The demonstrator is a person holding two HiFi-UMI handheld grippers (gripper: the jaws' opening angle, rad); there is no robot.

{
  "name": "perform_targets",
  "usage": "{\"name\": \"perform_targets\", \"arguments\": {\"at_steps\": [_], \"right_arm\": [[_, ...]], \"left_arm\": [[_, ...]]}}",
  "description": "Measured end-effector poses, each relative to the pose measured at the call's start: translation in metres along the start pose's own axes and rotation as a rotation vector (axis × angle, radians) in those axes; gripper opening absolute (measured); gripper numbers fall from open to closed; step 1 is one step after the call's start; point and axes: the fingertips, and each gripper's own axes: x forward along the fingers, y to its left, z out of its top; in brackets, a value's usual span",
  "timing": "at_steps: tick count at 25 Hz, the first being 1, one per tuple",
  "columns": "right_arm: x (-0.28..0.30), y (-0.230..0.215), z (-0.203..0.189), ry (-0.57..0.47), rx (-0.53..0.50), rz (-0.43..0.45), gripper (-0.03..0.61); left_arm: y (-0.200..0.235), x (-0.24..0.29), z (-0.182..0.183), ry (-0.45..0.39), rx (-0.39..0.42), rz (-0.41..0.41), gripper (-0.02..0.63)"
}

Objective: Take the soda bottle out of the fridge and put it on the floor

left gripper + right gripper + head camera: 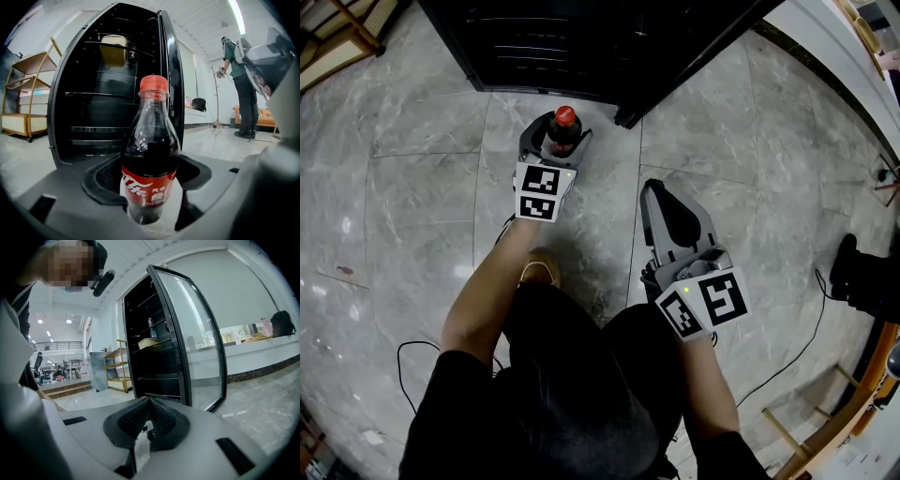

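while the left gripper (559, 141) clamps its labelled mid-body, the soda bottle (151, 159) stands upright before the open fridge (93, 98), low near the floor (422, 187). likely full, heavy, smooth, slightly yielding plastic. right gripper (148, 404): jaws together, empty.

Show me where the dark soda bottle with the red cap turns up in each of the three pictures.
Head view: the dark plastic soda bottle with a red cap stands upper centre, between the left gripper's fingers.
Left gripper view: dead centre, large in the foreground.
Right gripper view: not in it.
Shared landmark: the tall black fridge with its glass door open, at the head view's top edge, behind the bottle, centre.
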Motion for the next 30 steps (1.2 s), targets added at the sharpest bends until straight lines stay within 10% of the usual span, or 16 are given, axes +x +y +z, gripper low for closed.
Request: {"name": "perform_targets", "arguments": {"at_steps": [22, 30], "right_arm": [[-0.021, -0.018, 0.054, -0.052, -0.017, -0.081, 0.025], [-0.038, 0.004, 0.139, 0.003, 0.038, -0.068, 0.025]], "left_arm": [[-0.014, -0.090, 0.088, -0.007, -0.028, 0.012, 0.325], [-0.023, -0.136, 0.202, -0.002, -0.089, -0.018, 0.325]]}}
